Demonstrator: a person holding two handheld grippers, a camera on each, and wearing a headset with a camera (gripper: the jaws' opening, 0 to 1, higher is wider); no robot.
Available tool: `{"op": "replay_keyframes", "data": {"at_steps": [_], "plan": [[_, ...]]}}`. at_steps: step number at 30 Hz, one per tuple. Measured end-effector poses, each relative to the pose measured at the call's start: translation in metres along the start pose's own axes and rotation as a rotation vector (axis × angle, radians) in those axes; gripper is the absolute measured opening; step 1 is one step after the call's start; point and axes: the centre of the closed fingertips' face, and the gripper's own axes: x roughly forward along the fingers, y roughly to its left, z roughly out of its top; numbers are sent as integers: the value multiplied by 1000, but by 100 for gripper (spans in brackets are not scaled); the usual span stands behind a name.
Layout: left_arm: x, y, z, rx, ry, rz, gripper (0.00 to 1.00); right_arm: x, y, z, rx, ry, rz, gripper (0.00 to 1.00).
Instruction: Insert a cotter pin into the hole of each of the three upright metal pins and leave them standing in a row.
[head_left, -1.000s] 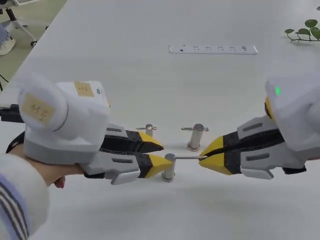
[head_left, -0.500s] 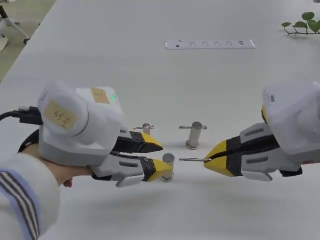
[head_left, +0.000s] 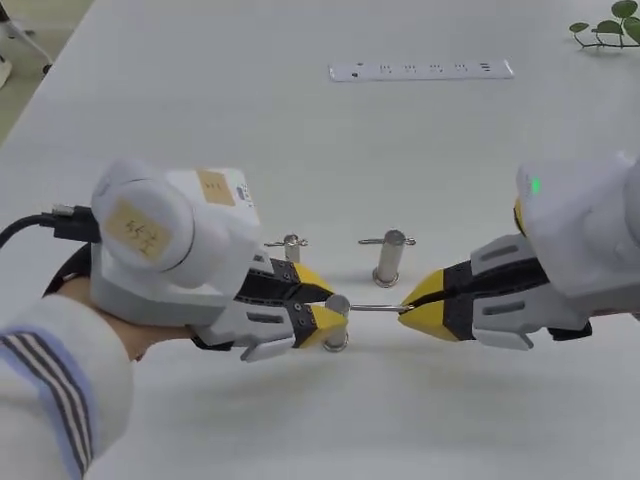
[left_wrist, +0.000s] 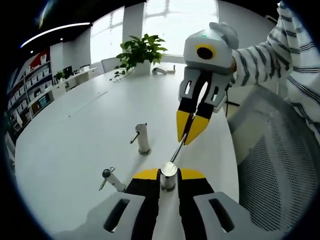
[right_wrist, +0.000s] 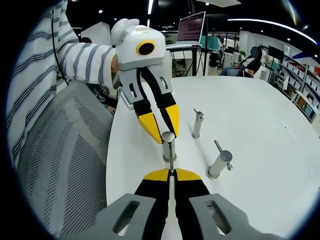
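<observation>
Left gripper (head_left: 325, 312): clenched on the front pin (head_left: 337, 304), holding it upright.
Right gripper (head_left: 415, 305): pinching the cotter pin (head_left: 375, 308), right of the front pin.
Cotter pin: level, long axis aimed left, tip at the front pin's head; entry into the hole unclear.
Push: mine, leftward.
Rear left pin (head_left: 292, 247), rear right pin (head_left: 390, 258): behind the front pin, both already threaded.

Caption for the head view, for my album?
Left gripper grips an upright metal pin; right gripper holds a cotter pin at its top.

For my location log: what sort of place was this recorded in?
Probably an open-plan office or meeting area: a long white table with a power strip on it, a potted plant, and a monitor and mesh chair nearby.
</observation>
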Motion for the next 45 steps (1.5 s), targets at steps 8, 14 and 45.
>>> {"op": "replay_keyframes", "data": {"at_steps": [8,14,45], "plan": [[0,0,0,-2,0,3,9,5,3,2,2,0,17,0],[0,0,0,-22,-3,8,9,8,0,1,-7,12,12,0],[0,-1,0,-30,11,3,9,36,7,20,-198,10,112,0]]}}
